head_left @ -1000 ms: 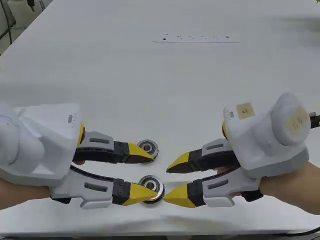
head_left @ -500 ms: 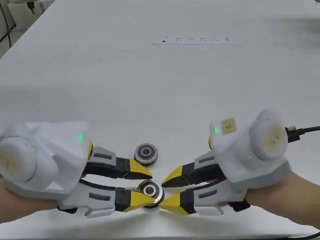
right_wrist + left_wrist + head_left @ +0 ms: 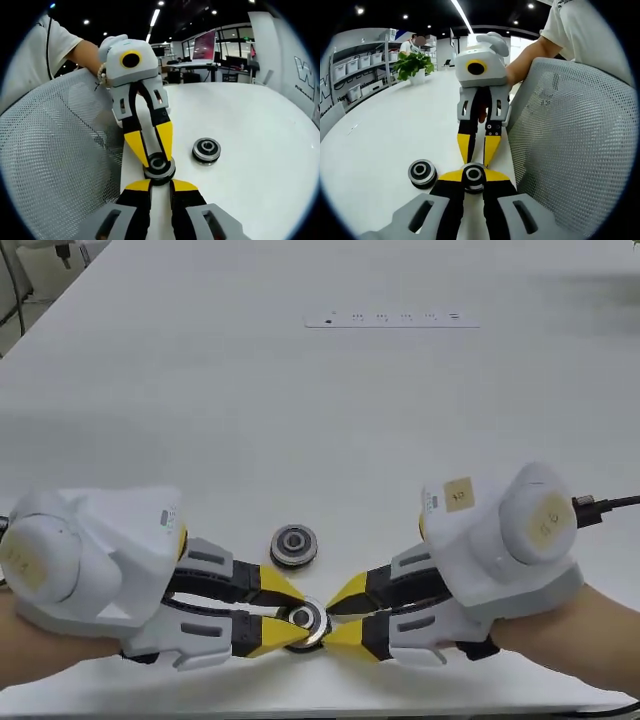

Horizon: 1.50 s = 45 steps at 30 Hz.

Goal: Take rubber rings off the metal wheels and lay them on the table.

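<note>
Two metal wheels with black rubber rings lie near the table's front edge. The near wheel (image 3: 303, 619) sits between both grippers. My left gripper (image 3: 289, 614) comes from the left and is shut on it, its yellow tips flanking the wheel (image 3: 474, 178). My right gripper (image 3: 341, 613) comes from the right, its tips pinched on the opposite rim (image 3: 160, 168). The second wheel (image 3: 293, 544) lies free just beyond, with its ring on. It lies to the left of the near wheel in the left gripper view (image 3: 422, 173) and to the right in the right gripper view (image 3: 206, 150).
A white power strip (image 3: 392, 318) lies far back on the white table (image 3: 320, 430). The table's front edge runs just under the grippers. A grey mesh chair back (image 3: 570, 150) stands close behind that edge. A potted plant (image 3: 415, 65) stands at the table's far end.
Both grippers have moved inward toward each other and narrowed their jaws around the near wheel. The second wheel has stayed put.
</note>
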{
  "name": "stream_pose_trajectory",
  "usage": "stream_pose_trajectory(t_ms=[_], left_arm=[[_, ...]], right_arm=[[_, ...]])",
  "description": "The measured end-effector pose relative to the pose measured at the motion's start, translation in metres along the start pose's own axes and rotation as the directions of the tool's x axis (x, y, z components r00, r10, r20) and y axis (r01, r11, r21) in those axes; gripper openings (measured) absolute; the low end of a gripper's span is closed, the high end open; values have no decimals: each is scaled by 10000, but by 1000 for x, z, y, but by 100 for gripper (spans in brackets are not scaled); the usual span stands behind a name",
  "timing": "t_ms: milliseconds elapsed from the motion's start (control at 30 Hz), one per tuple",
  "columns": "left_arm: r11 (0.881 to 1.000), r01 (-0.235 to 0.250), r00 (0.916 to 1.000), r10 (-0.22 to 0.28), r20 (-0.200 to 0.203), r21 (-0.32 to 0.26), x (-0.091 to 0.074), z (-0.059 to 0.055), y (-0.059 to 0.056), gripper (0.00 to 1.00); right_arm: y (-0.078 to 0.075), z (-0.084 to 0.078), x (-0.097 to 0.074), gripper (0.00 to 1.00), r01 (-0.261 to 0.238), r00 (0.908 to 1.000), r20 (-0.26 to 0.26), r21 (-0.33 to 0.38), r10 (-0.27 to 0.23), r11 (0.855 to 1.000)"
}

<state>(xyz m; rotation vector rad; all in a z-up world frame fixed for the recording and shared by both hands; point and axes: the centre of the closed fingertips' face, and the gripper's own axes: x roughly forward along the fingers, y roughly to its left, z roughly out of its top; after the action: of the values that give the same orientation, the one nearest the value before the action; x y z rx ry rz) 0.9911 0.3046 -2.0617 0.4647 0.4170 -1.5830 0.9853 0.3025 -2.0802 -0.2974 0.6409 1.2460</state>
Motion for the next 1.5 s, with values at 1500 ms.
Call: stream_pose_trajectory(t_ms=[1500], left_arm=[[9987,-30,9999,23,134,501,-1,0,2,7]], right_arm=[[-1,21,-11,0,-1285,9769,2082,3969,472,9088]])
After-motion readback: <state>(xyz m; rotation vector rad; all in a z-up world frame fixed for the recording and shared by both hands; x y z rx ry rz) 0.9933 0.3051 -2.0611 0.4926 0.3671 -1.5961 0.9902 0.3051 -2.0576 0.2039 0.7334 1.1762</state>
